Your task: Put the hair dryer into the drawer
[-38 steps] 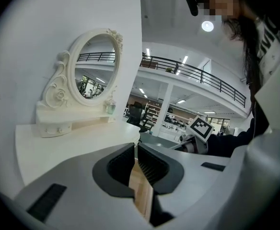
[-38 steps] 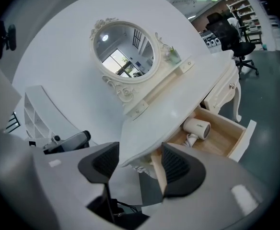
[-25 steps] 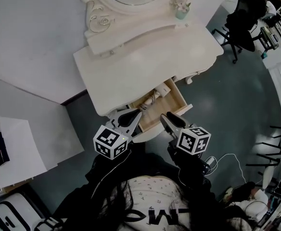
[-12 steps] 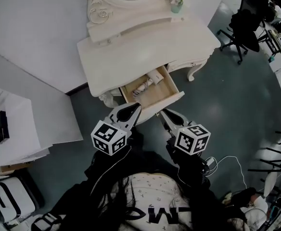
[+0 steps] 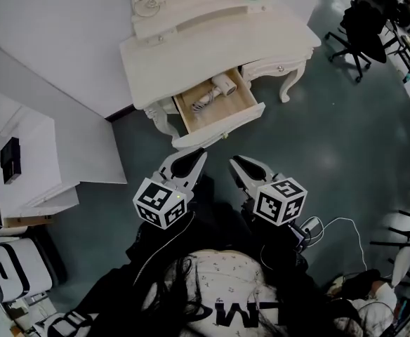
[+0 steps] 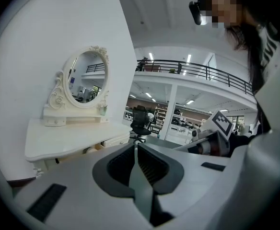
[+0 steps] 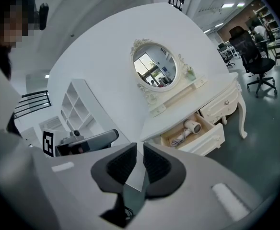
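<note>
Left gripper view shows the left gripper (image 6: 136, 147) with its jaws pressed together and empty. The right gripper (image 7: 140, 147) is likewise closed on nothing. Both hang well apart from the dressing table (image 5: 212, 48). The white hair dryer (image 5: 221, 88) lies inside the open drawer (image 5: 226, 123), its cord (image 5: 203, 102) bundled beside it.

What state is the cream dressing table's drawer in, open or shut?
Open. The wood-lined drawer stands pulled out from the cream dressing table, with the white hair dryer lying inside.
</note>
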